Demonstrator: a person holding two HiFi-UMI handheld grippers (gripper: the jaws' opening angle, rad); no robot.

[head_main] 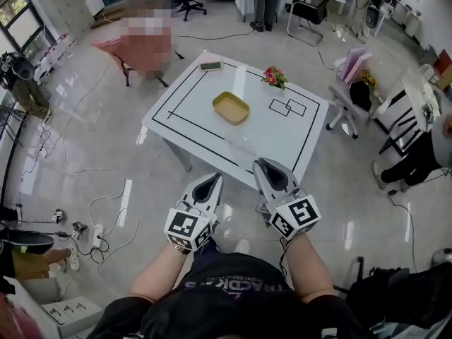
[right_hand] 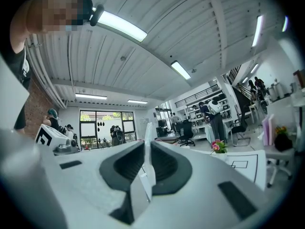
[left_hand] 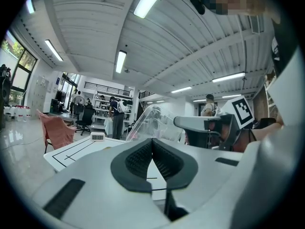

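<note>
My left gripper (head_main: 214, 179) hangs shut and empty just off the near edge of the white table (head_main: 191, 129); its pads (left_hand: 143, 157) meet with nothing between them. To its right, my right gripper (head_main: 261, 163) is shut on a clear plastic bag (head_main: 244, 145) whose free end lies over the table's near edge. In the right gripper view the thin bag edge (right_hand: 147, 149) stands pinched between the pads. From the left gripper view the bag (left_hand: 153, 120) rises as a see-through hump beside the right gripper (left_hand: 198, 123). A yellow tray (head_main: 231, 108) lies mid-table.
A small digital timer (head_main: 210, 66) sits at the table's far corner, a pot of flowers (head_main: 274, 77) at the far right edge, and black tape rectangles (head_main: 287, 106) beside it. Cables and a power strip (head_main: 95, 233) lie on the floor left. Chairs (head_main: 346, 111) stand right.
</note>
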